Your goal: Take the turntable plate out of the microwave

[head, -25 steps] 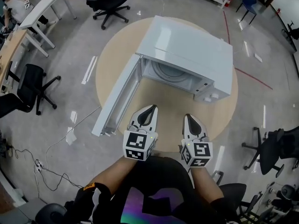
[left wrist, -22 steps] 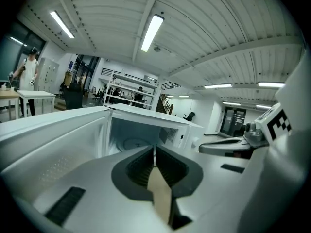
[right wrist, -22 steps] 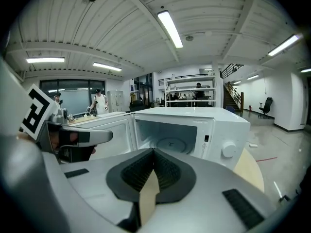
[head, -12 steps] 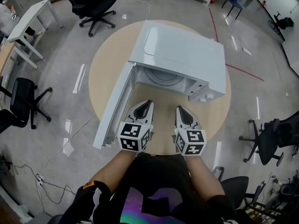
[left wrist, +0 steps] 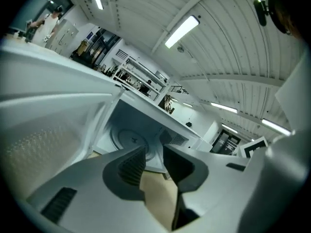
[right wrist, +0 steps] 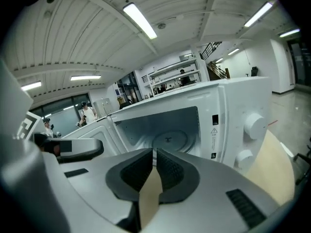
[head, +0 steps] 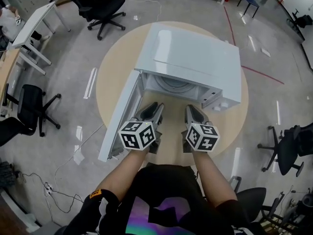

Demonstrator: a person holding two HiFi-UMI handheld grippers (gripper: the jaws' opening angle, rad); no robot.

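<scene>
**benchlurker:** so where's the turntable plate right now?

**me:** It's sitting flat on the floor of the microwave point(head: 195, 48) cavity. I can see the turntable plate point(right wrist: 167, 141) dead ahead in the right gripper view, and a bit off to the left of the jaws in the left gripper view. The microwave fills the far side of the round table point(head: 115, 58), with its door point(head: 122, 116) swung wide open out past the table's left edge.

**benchlurker:** and your claws?

**me:** Both are over the near edge of the table, just in front of the opening and pointing in, side by side and not touching anything. The left gripper point(head: 149, 109) has just been opening its jaws. They're about halfway apart now, with only bare tabletop showing in the gap. The right gripper point(head: 193, 110) is pinched down to a thin slit, pads basically together, with nothing in them. The two knobs point(right wrist: 253, 125) on the front panel are off to its right.
</scene>
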